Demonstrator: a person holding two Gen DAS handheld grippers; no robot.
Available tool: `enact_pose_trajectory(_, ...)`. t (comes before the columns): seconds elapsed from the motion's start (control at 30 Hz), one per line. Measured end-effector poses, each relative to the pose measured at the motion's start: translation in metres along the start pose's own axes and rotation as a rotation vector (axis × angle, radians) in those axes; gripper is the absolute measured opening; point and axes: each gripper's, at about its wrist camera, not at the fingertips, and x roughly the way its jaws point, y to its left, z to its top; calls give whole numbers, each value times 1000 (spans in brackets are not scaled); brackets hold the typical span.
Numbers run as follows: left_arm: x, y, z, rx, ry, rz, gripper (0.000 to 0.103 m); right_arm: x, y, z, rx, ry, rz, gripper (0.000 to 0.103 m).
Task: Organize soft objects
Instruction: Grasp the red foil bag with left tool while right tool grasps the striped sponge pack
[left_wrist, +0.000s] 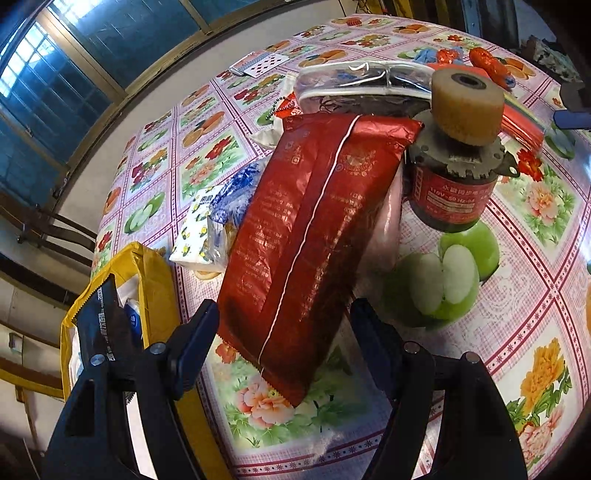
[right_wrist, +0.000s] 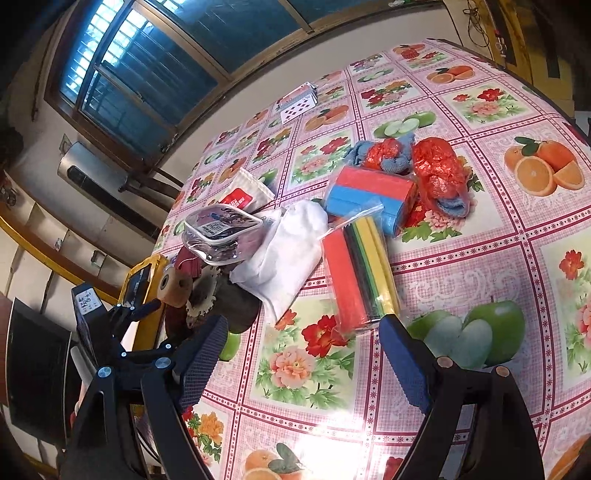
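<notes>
Left wrist view: left claw (left_wrist: 284, 332) spread wide, its pads either side of the lower end of a red foil packet (left_wrist: 310, 236) that leans tilted toward 1 o'clock over the floral worktop (left_wrist: 517, 295); whether the pads touch it cannot be told; a red-labelled motor with a tan roller (left_wrist: 458, 155) at 1 o'clock, a white tissue pack (left_wrist: 195, 232) at 10 o'clock, a yellow bag (left_wrist: 155, 280) at 9 o'clock. Right wrist view: right claw (right_wrist: 303, 354) wide and empty above the worktop, a bagged stack of coloured sponges (right_wrist: 362, 273) at 12 o'clock just beyond the fingertips, a white cloth pouch (right_wrist: 284, 254) at 11 o'clock, a red-and-blue block (right_wrist: 369, 195) and red plastic covers (right_wrist: 439, 173) farther toward 1 o'clock.
</notes>
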Motion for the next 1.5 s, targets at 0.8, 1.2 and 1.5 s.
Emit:
enact_pose_trajectory(0.8,17,17,13,-61,0,5,75,68,19,13,-310,90,-479,63)
enact_pose_trajectory(1.2,9,35,4,-198,-1,-53,26,34,-1,0,-134,70,-211,43)
enact_pose_trajectory(1.5,-21,64,-15,-347,-74,-222,21,12,-5,-17,-27,48,-25,43)
